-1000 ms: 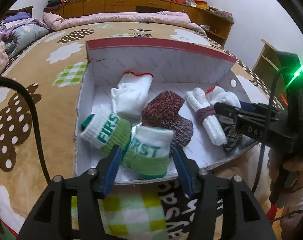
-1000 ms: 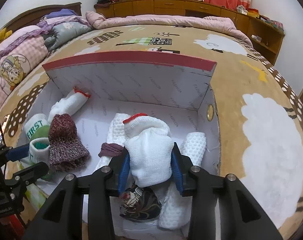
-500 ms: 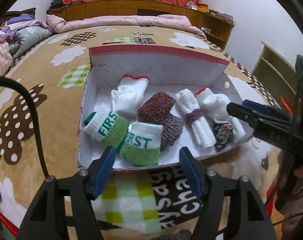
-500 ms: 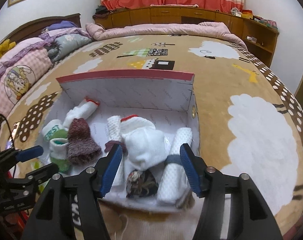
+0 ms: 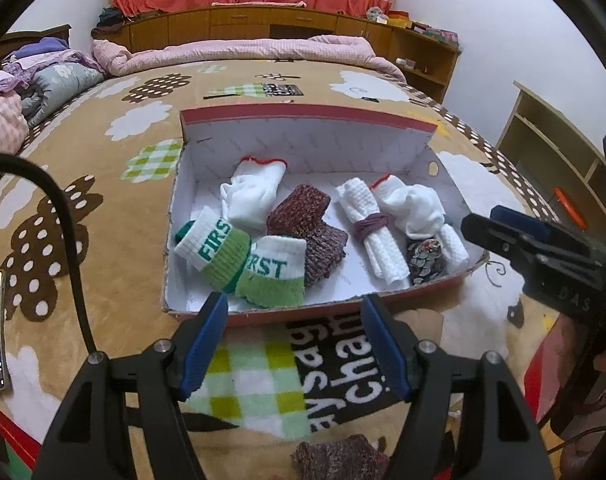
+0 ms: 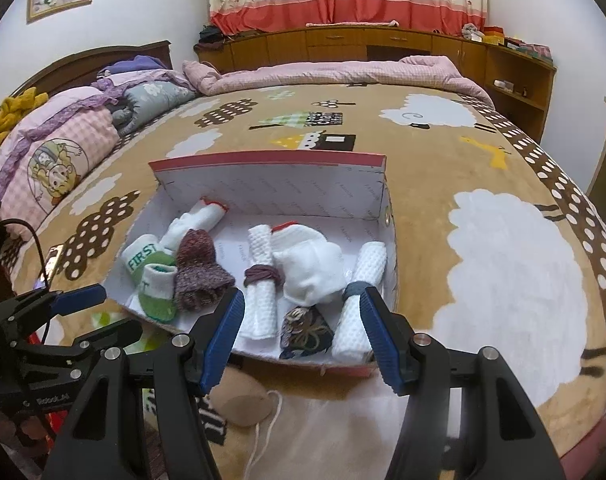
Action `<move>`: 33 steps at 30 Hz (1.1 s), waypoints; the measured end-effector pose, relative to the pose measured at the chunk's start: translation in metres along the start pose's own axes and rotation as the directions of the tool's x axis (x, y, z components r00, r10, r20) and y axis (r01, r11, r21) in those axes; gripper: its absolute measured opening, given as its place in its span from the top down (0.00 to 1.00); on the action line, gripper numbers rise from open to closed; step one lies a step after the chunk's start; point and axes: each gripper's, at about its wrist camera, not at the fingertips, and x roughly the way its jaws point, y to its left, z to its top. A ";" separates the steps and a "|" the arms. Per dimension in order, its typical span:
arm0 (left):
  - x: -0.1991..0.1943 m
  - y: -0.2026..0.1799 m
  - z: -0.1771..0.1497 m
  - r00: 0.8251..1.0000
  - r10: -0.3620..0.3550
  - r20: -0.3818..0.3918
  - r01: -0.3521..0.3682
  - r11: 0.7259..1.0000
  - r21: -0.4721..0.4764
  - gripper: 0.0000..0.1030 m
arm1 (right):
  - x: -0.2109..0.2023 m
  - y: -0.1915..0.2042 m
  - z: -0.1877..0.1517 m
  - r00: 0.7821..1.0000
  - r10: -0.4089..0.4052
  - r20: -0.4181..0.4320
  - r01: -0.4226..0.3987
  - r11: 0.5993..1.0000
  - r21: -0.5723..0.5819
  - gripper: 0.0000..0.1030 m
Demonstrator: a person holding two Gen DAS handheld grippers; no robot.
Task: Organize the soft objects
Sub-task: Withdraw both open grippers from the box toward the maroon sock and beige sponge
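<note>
Beyond both tongs, L (image 5: 295, 344) & R (image 6: 299, 336), gaping empty, socks sit in box (image 5: 303, 120).

Lying in an open cardboard box (image 5: 387, 142) with red rim, white inside, on the bed – at left, two green-and-white "FIRST" socks (image 5: 271, 276) touching, a white glove (image 5: 251, 196) behind, a maroon knit piece (image 5: 311, 232) mid-box; at right, a rolled white cloth (image 5: 373, 236) tied with a purple band, a bunched white glove (image 5: 415, 208), a dark patterned pouch (image 6: 305, 330), another white roll (image 6: 361, 300)
</note>
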 end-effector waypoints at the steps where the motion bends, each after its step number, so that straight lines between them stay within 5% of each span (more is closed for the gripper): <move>1: -0.002 0.000 -0.001 1.000 0.000 0.002 0.000 1.000 0.002 0.29 | -0.003 0.001 -0.001 1.000 0.004 0.002 -0.004 1.000 0.000 0.40; 33: -0.017 0.004 -0.042 0.999 0.003 -0.054 -0.002 1.000 0.017 0.29 | -0.029 0.019 -0.069 0.996 0.051 -0.072 -0.050 0.999 0.011 0.40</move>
